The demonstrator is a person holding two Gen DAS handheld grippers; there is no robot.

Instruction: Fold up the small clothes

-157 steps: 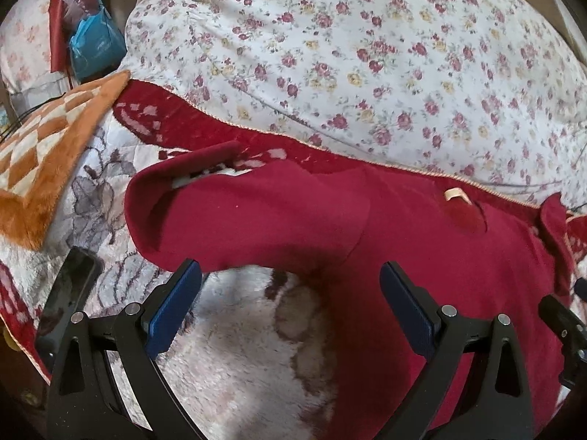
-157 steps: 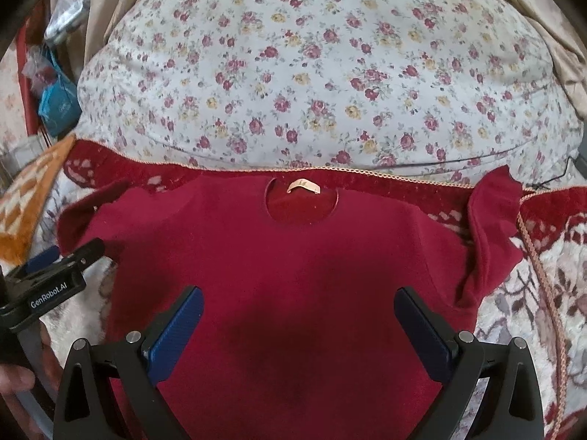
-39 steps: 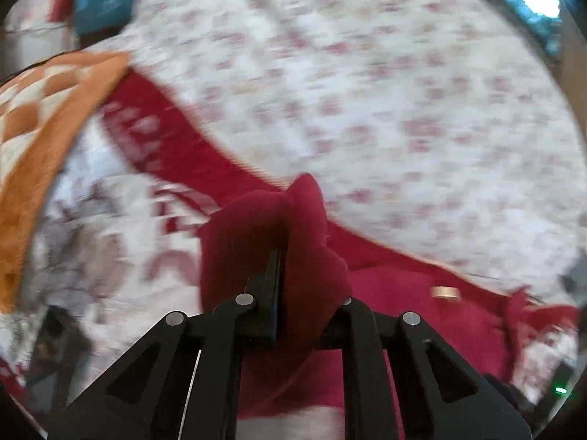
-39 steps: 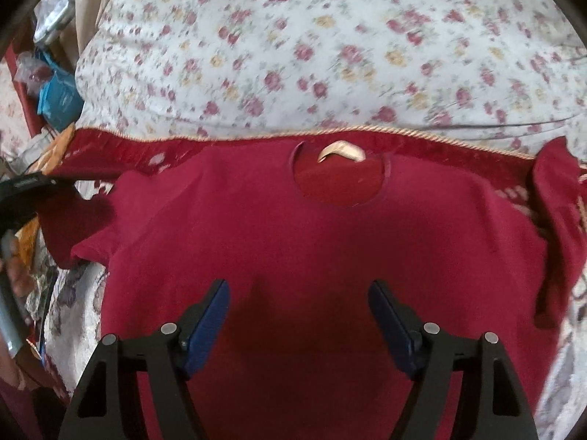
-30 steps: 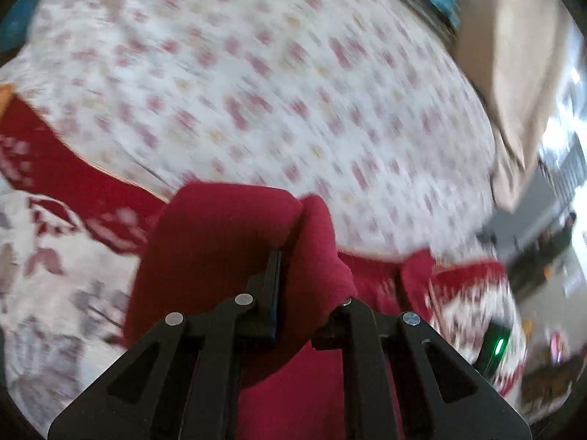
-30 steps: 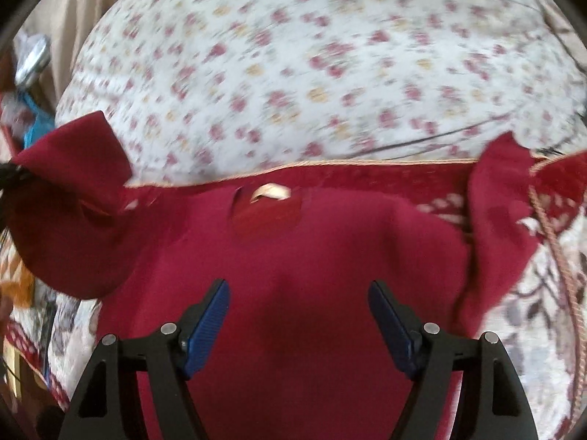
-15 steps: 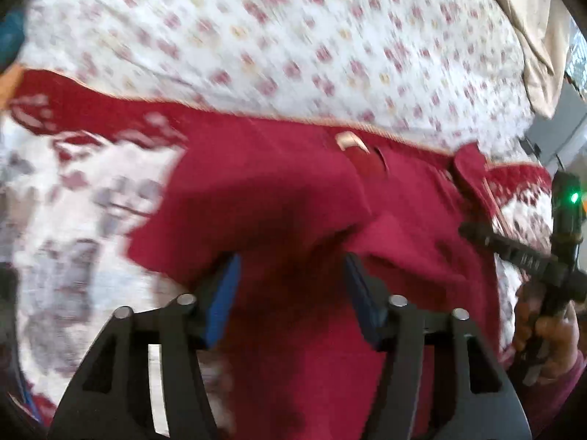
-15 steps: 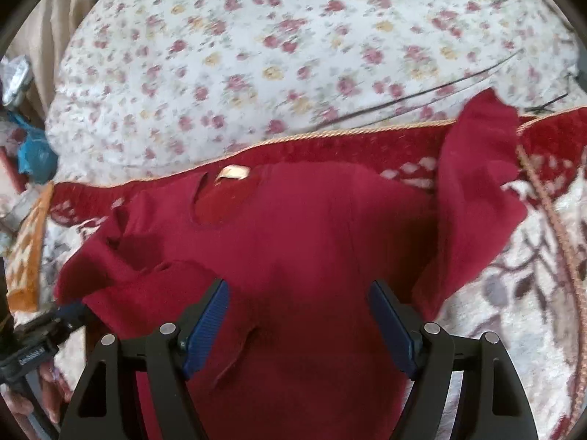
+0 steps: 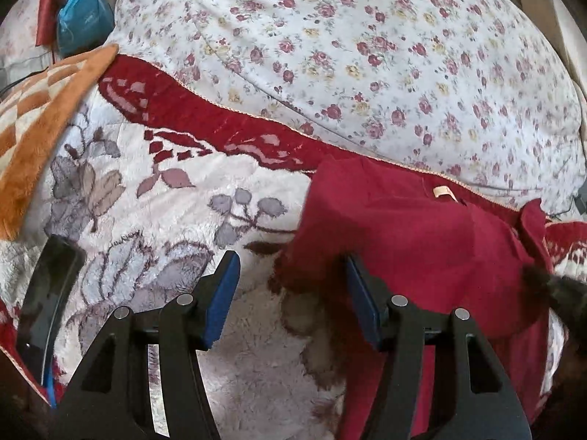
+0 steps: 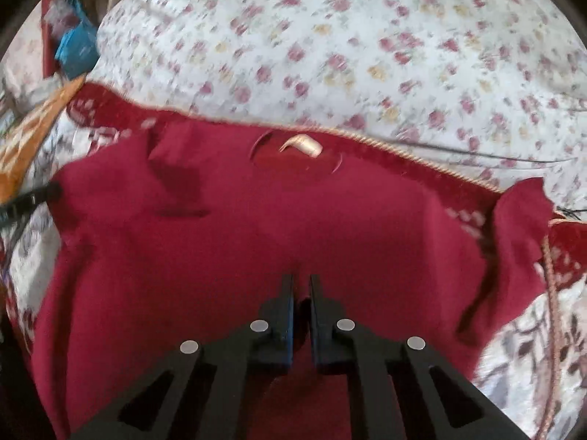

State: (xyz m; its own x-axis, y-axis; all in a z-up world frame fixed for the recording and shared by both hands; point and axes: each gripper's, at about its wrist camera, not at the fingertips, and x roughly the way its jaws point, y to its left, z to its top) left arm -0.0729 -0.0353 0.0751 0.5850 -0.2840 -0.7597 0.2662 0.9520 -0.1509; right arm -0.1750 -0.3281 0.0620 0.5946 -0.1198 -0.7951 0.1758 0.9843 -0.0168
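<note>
Red shirt (image 10: 293, 227): one, flat on blanket (image 9: 154, 220).
Left gripper (image 9: 290, 293): one, jaws wide apart, holding nothing.
Right gripper (image 10: 301, 293): one, jaws nearly closed, pinching red shirt.

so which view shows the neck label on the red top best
The right wrist view: the neck label sits near centre inside the red top's neckline, though blurred. The left wrist view shows it smaller, off to the right.

Both wrist views look down closely at the red shirt (image 9: 422, 234).
</note>
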